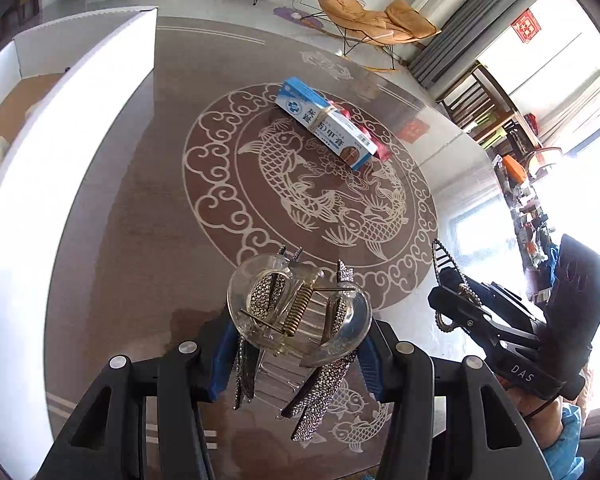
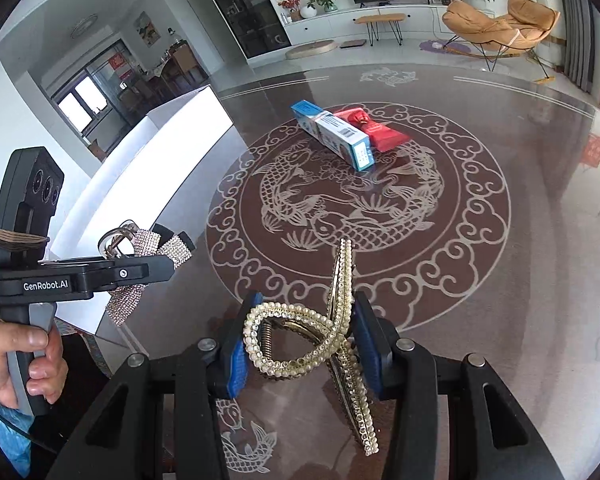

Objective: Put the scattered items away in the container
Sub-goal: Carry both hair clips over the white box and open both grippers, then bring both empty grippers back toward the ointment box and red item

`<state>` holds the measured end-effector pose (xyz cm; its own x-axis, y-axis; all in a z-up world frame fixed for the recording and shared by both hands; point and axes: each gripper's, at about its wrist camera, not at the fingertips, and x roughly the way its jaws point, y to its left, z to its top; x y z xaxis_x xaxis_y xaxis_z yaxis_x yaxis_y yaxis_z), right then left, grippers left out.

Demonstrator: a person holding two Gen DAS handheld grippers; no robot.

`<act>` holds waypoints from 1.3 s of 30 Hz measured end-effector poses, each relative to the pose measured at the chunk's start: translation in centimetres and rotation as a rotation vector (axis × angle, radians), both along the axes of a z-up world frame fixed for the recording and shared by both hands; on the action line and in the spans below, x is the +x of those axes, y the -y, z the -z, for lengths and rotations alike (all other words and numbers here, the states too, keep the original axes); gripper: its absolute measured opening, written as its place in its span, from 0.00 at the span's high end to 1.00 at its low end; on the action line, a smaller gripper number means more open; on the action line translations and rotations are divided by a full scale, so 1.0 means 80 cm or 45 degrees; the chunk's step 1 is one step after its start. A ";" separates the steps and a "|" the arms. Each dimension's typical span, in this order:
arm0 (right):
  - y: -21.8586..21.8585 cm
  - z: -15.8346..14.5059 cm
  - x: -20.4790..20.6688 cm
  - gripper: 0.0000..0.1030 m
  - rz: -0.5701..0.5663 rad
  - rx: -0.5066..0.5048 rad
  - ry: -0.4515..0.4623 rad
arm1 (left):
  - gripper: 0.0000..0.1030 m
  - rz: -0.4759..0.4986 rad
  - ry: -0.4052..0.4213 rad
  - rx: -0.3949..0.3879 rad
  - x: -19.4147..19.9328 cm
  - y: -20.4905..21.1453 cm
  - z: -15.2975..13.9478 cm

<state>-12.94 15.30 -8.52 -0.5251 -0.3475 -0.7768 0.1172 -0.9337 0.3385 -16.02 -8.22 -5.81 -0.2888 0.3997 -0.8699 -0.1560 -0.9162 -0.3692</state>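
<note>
Both claws are clamped on hair clips, left claw (image 1: pixel 296 344) on the clear rhinestone clip (image 1: pixel 300 312) and right claw (image 2: pixel 300 344) on the pearl clip (image 2: pixel 324 332), white container (image 1: pixel 80 100) at ten o'clock, so I'm worried their springy curved shells squirt out mid-carry onto the table (image 1: pixel 148 200).

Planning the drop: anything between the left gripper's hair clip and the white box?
Nothing visible. The left gripper is shut on the clear rhinestone hair clip, and the white box stands to its left with only bare tabletop between. The box's near wall must be cleared.
</note>
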 end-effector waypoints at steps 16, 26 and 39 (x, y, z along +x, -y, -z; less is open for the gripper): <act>0.448 -0.106 -0.155 0.56 -0.702 -0.037 -0.206 | 0.50 -0.540 -0.143 -0.348 -0.091 0.396 -0.066; 0.535 -0.007 -0.210 0.42 -0.837 0.152 -0.017 | 0.28 -0.608 0.130 -0.356 -0.149 0.438 0.060; 0.353 -0.037 -0.163 0.36 -0.469 -0.001 -0.290 | 0.26 -0.617 -0.125 -0.366 -0.085 0.367 -0.047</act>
